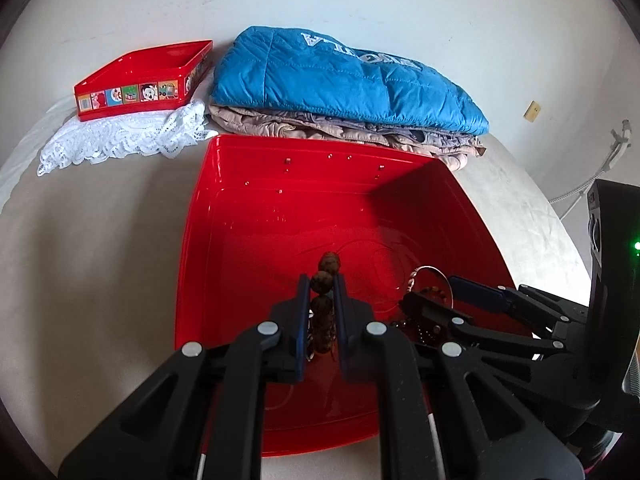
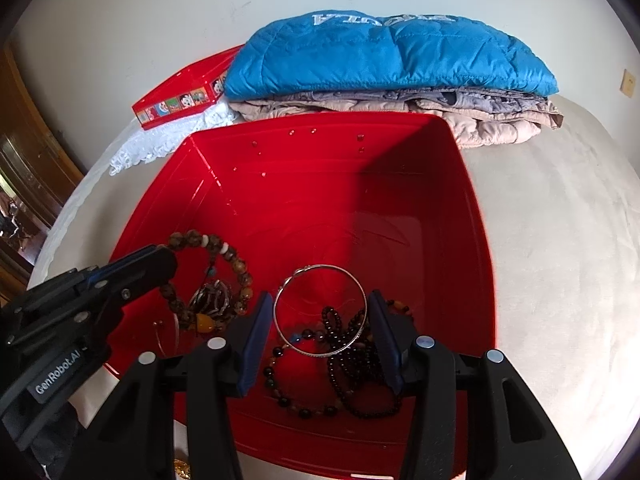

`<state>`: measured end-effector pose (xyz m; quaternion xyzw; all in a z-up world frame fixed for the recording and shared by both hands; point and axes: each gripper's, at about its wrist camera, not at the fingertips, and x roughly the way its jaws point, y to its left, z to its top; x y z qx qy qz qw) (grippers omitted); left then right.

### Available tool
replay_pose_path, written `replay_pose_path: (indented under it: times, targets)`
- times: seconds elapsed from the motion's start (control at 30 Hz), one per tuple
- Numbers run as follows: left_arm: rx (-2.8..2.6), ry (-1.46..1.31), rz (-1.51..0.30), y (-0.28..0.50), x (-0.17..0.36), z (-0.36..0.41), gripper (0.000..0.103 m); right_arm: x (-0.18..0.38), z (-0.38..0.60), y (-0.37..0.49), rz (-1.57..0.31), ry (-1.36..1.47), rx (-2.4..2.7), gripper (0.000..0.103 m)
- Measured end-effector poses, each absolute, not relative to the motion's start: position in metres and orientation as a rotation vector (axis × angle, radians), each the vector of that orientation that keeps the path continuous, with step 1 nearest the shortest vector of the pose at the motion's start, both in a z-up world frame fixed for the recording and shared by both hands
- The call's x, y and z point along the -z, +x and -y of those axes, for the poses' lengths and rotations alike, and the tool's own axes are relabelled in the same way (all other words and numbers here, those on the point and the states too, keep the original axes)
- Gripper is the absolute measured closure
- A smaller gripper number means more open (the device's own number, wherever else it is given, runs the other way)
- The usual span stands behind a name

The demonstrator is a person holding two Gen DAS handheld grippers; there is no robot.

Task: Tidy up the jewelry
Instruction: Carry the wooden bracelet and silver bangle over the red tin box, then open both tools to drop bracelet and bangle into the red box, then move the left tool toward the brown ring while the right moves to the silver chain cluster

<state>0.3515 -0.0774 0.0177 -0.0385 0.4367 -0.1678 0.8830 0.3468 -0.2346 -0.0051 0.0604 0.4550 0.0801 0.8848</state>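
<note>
The brown bead bracelet [image 1: 323, 300] sits pinched between my left claw's [image 1: 322, 286] pads, low inside the red tub [image 1: 280, 216]. My right claw [image 2: 320, 312] angles down, jaws apart around the silver bangle [image 2: 320, 310], not pressing it.

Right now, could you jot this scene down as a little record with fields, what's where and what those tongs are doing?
Setting: pale cloth-covered surface
Main container: big red tray, jewelry inside
Left tongs: shut on brown bead bracelet
Right tongs: on either side of silver bangle; contact unclear
Under bangle: dark bead strands
Behind tray: folded blue jacket on beige clothes
Far left: small red tin on white lace
</note>
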Motion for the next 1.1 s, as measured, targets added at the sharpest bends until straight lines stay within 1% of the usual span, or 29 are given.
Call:
replay_pose_path:
  times: [0.03,0.1,0.13,0.23,0.3,0.43,0.47,0.5,0.53,0.6,0.67,0.8,0.87,0.93,1.1]
  targets:
    - [0.347,-0.080,-0.911,0.351,-0.018,0.077,0.092,0.005,0.234,0.347,-0.940,0.117,-0.165,0.053]
    - [0.341,-0.084,-0.913,0.352,-0.019,0.076,0.090,0.001,0.234,0.346,-0.925,0.098,-0.149,0.044]
    - [0.347,-0.087,-0.913,0.351,-0.021,0.075,0.088,-0.001,0.235,0.344,-0.914,0.096,-0.146,0.043]
    - [0.345,-0.096,-0.904,0.350,-0.026,0.072,0.080,-0.012,0.240,0.340,-0.887,0.118,-0.163,0.043]
    - [0.340,-0.097,-0.894,0.347,-0.030,0.070,0.078,-0.020,0.244,0.336,-0.868,0.129,-0.163,0.043]
    - [0.322,-0.090,-0.847,0.337,-0.044,0.067,0.060,-0.037,0.250,0.325,-0.823,0.151,-0.169,0.043]
    - [0.305,-0.076,-0.830,0.333,-0.048,0.067,0.054,-0.040,0.251,0.324,-0.815,0.154,-0.171,0.042]
    - [0.296,-0.068,-0.813,0.329,-0.052,0.067,0.051,-0.044,0.252,0.320,-0.803,0.156,-0.173,0.042]
    - [0.291,-0.063,-0.804,0.326,-0.054,0.067,0.046,-0.047,0.253,0.318,-0.793,0.159,-0.172,0.040]
    - [0.286,-0.057,-0.780,0.317,-0.061,0.067,0.043,-0.051,0.255,0.314,-0.783,0.165,-0.171,0.038]
    - [0.288,-0.053,-0.760,0.309,-0.066,0.068,0.036,-0.054,0.257,0.308,-0.774,0.172,-0.174,0.038]
    - [0.281,-0.033,-0.723,0.289,-0.077,0.070,0.031,-0.056,0.262,0.297,-0.769,0.186,-0.169,0.037]
    - [0.282,-0.026,-0.705,0.279,-0.082,0.070,0.027,-0.057,0.265,0.290,-0.770,0.192,-0.170,0.037]
    - [0.275,-0.019,-0.691,0.270,-0.087,0.068,0.026,-0.059,0.267,0.283,-0.771,0.194,-0.168,0.037]
    - [0.258,-0.034,-0.657,0.244,-0.099,0.059,0.020,-0.067,0.272,0.259,-0.739,0.182,-0.151,0.028]
